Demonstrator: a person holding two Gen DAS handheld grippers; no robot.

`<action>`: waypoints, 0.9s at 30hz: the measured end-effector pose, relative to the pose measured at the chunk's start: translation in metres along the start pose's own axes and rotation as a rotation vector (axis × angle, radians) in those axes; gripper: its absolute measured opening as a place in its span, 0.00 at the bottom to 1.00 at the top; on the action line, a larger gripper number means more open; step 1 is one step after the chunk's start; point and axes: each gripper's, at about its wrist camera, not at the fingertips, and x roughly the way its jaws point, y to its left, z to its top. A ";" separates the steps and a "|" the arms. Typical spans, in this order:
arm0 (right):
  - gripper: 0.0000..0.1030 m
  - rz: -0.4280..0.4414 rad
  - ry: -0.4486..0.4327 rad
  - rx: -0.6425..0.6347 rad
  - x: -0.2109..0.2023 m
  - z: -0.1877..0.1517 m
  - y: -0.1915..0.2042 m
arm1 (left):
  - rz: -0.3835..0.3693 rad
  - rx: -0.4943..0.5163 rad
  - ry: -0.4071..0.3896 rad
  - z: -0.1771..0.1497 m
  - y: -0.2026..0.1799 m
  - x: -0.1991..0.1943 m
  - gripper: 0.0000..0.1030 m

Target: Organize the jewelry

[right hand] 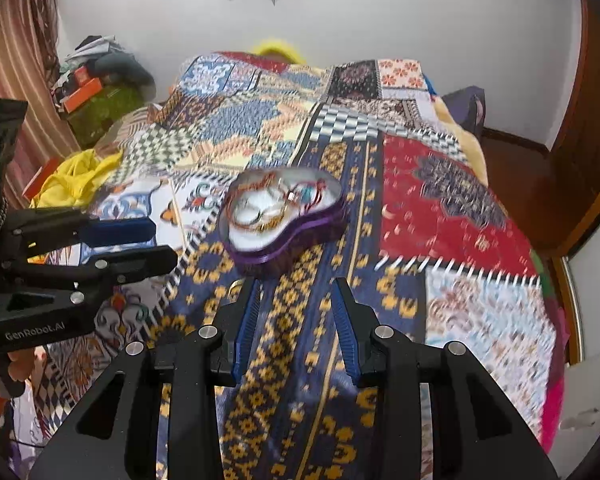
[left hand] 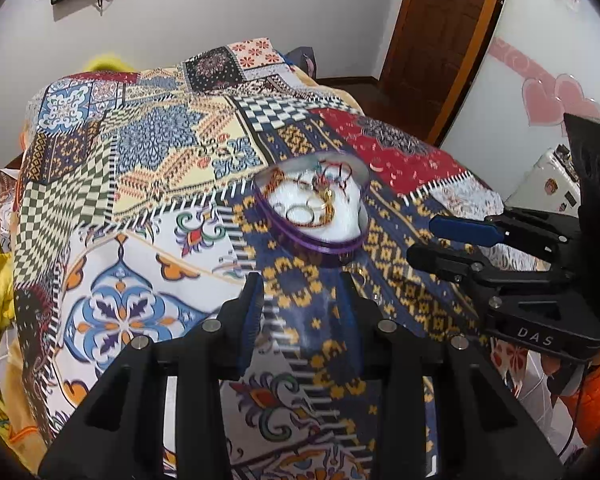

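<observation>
A purple heart-shaped jewelry box [left hand: 300, 236] with a white lining lies open on the patchwork bedspread; it also shows in the right wrist view [right hand: 296, 240]. Bangles, rings and red thread bracelets [left hand: 320, 196] are piled inside it [right hand: 272, 204]. My left gripper [left hand: 300, 280] is open and empty just in front of the box. My right gripper [right hand: 296, 284] is open and empty, also just short of the box. Each gripper shows in the other's view, the right one [left hand: 432, 240] and the left one [right hand: 160, 244], both with jaws parted.
The patchwork bedspread [right hand: 440, 208] covers a bed. Yellow cloth [right hand: 76, 180] and a pile of clutter [right hand: 96, 92] lie at the left. A wooden door [left hand: 440, 32] and a white appliance with heart stickers [left hand: 540, 80] stand at the right.
</observation>
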 end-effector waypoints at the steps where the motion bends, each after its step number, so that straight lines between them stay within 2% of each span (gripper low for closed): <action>1: 0.32 0.009 0.008 0.004 0.002 -0.004 0.001 | -0.001 -0.002 0.005 -0.003 0.001 0.001 0.35; 9: 0.31 0.059 0.055 -0.022 0.019 -0.016 0.018 | -0.002 -0.018 0.031 -0.017 0.008 0.005 0.35; 10: 0.29 0.058 0.052 -0.029 0.020 -0.016 0.020 | 0.001 -0.018 0.032 -0.017 0.008 0.005 0.35; 12: 0.17 0.062 0.057 -0.043 0.023 -0.015 0.024 | 0.008 -0.018 0.033 -0.018 0.010 0.006 0.35; 15: 0.09 0.057 0.063 -0.076 0.028 -0.014 0.030 | 0.002 -0.020 0.042 -0.021 0.012 0.007 0.35; 20: 0.09 0.051 0.049 -0.092 0.025 -0.016 0.030 | -0.017 -0.018 0.062 -0.019 0.008 0.014 0.35; 27: 0.09 0.025 0.003 -0.041 0.008 -0.014 0.009 | -0.053 0.014 0.098 -0.011 -0.011 0.033 0.35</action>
